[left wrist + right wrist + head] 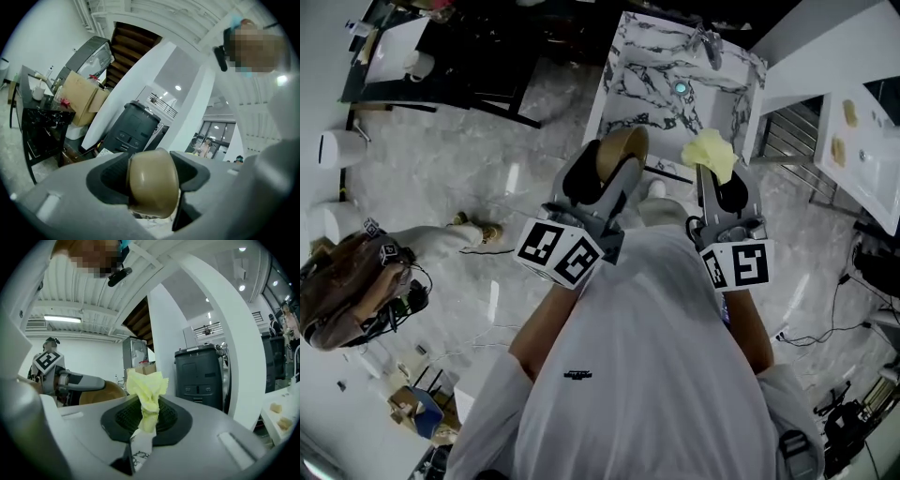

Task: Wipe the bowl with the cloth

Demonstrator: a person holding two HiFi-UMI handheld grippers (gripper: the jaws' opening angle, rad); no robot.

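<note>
Clamped the left gripper (151, 186) shut on the bowl (153, 180), pads pressed against one edge of it and the tan body standing up past the jaws. Pinched the cloth (146, 389) in the right gripper (144, 422), jaws closed on a narrow neck of the fabric, with a loose yellow tuft fanned out above the pads.

Held both up in front of the chest, near each other but not touching, bowl on the left and cloth on the right. Hung them in the air over the near edge of the marble counter (649, 67), resting on nothing. Showed no contact yet between cloth and bowl, so probably wiping not yet begun.

Judged the bowl stiff, smooth and likely slick, and probably light. Took it by the rim at one point only, so likely to pivot or slip under a hard push. Better pressed on gently and close to the held side, with the open face turned toward the cloth.

Judged the cloth soft, limp and very light, and safe to squeeze hard. Better left gripped at the bunched neck, with the free tuft used as the wiping face.
</note>
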